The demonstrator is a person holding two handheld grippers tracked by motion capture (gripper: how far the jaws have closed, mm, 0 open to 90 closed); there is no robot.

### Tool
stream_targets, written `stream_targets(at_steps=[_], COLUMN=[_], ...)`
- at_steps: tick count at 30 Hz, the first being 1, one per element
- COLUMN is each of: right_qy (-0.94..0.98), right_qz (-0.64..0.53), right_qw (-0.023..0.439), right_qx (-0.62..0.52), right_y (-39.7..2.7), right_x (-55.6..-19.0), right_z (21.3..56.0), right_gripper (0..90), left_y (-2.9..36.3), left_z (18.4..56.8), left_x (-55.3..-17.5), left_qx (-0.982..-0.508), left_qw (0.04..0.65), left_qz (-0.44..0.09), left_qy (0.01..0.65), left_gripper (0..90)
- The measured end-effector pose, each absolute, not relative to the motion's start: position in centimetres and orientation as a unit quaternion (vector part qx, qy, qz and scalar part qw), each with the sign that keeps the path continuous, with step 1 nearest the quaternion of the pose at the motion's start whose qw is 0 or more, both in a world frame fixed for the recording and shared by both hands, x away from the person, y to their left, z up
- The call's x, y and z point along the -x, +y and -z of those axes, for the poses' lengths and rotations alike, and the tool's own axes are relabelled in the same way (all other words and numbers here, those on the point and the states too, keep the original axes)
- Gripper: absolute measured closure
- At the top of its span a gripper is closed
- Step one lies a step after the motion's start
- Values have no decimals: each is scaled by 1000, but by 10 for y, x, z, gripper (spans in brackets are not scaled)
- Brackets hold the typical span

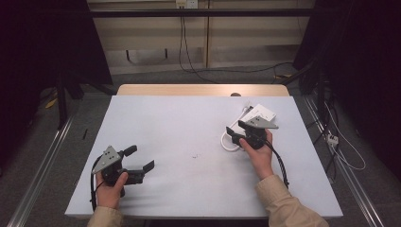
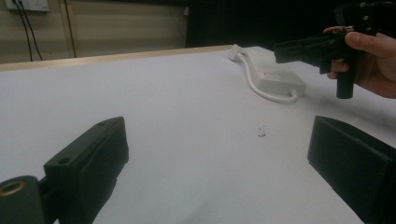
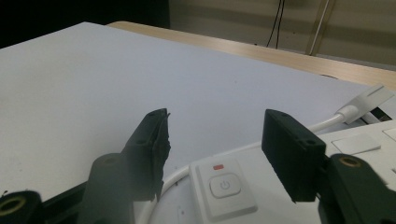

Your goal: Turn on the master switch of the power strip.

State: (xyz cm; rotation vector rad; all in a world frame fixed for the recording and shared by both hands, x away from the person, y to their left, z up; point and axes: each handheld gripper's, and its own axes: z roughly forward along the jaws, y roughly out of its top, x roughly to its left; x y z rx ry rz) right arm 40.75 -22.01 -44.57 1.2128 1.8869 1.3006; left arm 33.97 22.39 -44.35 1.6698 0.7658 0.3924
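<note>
Power strip (image 3: 243, 186): one, white, flat on the table (image 1: 189, 123), toward its far right part; near end carries a power button with a small red mark above it.
Hidden part of strip: near end covered by the right gripper in the high view; far end cut off at the frame edge in the right gripper view; socket count not readable.
Cable (image 2: 261, 91): one, white, looped beside the strip's near end; run partly behind the strip, plug end hard to make out.
Right gripper (image 3: 212, 154): held just above the strip's button end; jaws about half apart, straddling the button area, pads not seen pressing on the strip; contact underneath impossible to tell.
Left gripper (image 2: 217, 154): well apart from the strip, at the table's near left; jaws wide, nothing between them but bare tabletop.
Dark speck (image 2: 261, 133): one small mark on the table, between left gripper and strip; too small to identify.
Hands: two, one per gripper; sleeves cut off at the bottom edge of the high view.
</note>
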Motion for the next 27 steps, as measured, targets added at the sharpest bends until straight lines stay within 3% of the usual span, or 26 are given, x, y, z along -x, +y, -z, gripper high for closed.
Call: stream_targets(at_steps=[27], right_qy=[713], right_qz=[-473], right_qw=[265], right_qx=[-444], right_y=[-219], right_x=[-419], right_z=[447], right_gripper=[669], left_y=[224], left_z=[444], left_x=[-340], left_qx=[-718], left_qw=[590], left_qz=[-170], left_qy=[329], left_gripper=[49])
